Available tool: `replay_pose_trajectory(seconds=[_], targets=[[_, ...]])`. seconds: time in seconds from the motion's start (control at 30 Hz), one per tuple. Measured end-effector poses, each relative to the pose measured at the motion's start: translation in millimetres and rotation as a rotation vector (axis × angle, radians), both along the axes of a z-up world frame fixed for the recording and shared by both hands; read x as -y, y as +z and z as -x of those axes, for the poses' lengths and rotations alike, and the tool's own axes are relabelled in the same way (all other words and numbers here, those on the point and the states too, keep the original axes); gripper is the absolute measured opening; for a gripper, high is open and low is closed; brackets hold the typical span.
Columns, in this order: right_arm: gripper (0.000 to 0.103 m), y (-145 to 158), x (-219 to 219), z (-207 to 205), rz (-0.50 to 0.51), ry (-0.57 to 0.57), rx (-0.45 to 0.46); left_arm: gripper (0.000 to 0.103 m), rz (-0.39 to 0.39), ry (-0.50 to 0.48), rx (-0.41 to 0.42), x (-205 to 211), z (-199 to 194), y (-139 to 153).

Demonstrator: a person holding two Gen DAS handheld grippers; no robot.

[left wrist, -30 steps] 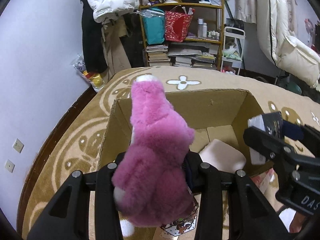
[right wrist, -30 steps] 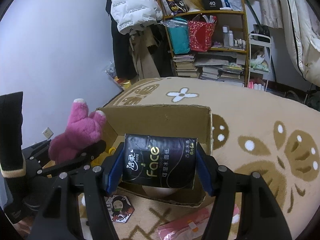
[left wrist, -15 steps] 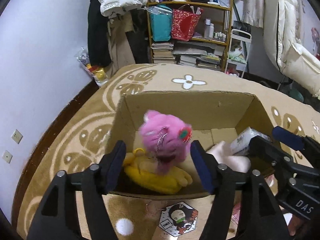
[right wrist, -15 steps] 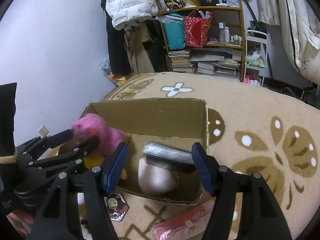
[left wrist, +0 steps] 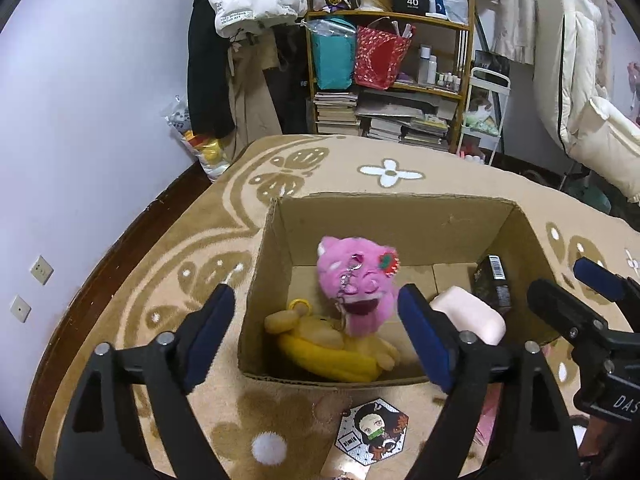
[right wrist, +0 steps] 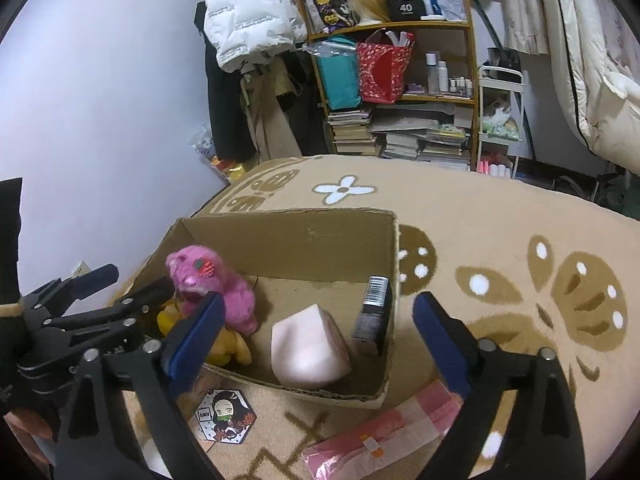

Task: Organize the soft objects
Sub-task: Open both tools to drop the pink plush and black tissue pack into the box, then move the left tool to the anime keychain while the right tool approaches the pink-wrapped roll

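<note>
An open cardboard box (left wrist: 392, 216) (right wrist: 292, 236) stands on the rug. Inside lie a pink plush toy (left wrist: 354, 282) (right wrist: 212, 284) on a yellow plush (left wrist: 332, 344) (right wrist: 228, 346), a pale pink soft block (left wrist: 470, 314) (right wrist: 308, 344) and a black tissue pack (left wrist: 492, 284) (right wrist: 374, 310) standing against the right wall. My left gripper (left wrist: 316, 336) is open and empty above the box's near edge. My right gripper (right wrist: 316, 336) is open and empty over the box's right half. Each gripper shows in the other's view, the right one (left wrist: 592, 304) and the left one (right wrist: 116, 284).
A hexagonal character card (left wrist: 372, 430) (right wrist: 226, 416) and a pink wrapped pack (right wrist: 384, 436) lie on the rug in front of the box. A cluttered shelf (left wrist: 388, 68) with books, hanging coats and a wall stand behind the rug.
Both grippers opened. The pink plush dropped from my left gripper into the box, and the black tissue pack dropped from my right gripper and now stands against the box's right wall.
</note>
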State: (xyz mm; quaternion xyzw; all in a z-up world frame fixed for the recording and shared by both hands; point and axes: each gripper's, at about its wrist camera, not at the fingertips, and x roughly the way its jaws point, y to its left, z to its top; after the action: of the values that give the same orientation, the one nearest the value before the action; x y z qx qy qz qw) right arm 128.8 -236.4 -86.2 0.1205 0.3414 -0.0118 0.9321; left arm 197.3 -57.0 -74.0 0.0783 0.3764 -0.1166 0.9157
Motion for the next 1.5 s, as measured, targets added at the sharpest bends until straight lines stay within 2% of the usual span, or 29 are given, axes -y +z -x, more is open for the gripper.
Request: replay_pose_trajectory(seconds=[0.07,0.3,0.57,0.63,0.7,0.77,0.9,1.03,1.2,1.3,1.5], targets=[[0.102,2,2,4,-0.004,-0.015,0.003,0.100,0.003,0.013,0.007,-3,3,4],[0.103,4,7,17,-0.011,-0.054,-0.001,0.102,0.028,0.033,0.001,-16,17,15],[0.103,-3,10,34,-0.028,-0.088,-0.052,0.102,0.022,0.024,-0.041,-23,35,12],[0.103,-7,11,39,-0.032,-0.096,-0.075,0.102,0.022,0.015,-0.063,-24,37,7],[0.103,-14,11,43,-0.042,-0.098,-0.106,0.102,0.043,0.000,-0.120,-26,38,0],[0.103,-21,11,45,-0.046,-0.097,-0.140,0.102,0.051,0.002,-0.131,-28,41,-5],[0.103,-36,9,46,-0.055,-0.091,-0.206,0.102,0.029,-0.029,-0.149,-27,48,-14],[0.103,-52,6,46,-0.039,-0.088,-0.267,0.102,-0.045,-0.059,-0.177,-21,52,-30],[0.103,-74,3,40,-0.044,-0.086,-0.339,0.102,-0.093,-0.079,-0.232,-11,50,-52],[0.103,-82,5,37,-0.054,-0.095,-0.363,0.102,-0.135,-0.097,-0.250,-4,48,-65],[0.103,-100,14,32,-0.070,-0.127,-0.416,0.102,-0.171,-0.128,-0.307,5,40,-90]])
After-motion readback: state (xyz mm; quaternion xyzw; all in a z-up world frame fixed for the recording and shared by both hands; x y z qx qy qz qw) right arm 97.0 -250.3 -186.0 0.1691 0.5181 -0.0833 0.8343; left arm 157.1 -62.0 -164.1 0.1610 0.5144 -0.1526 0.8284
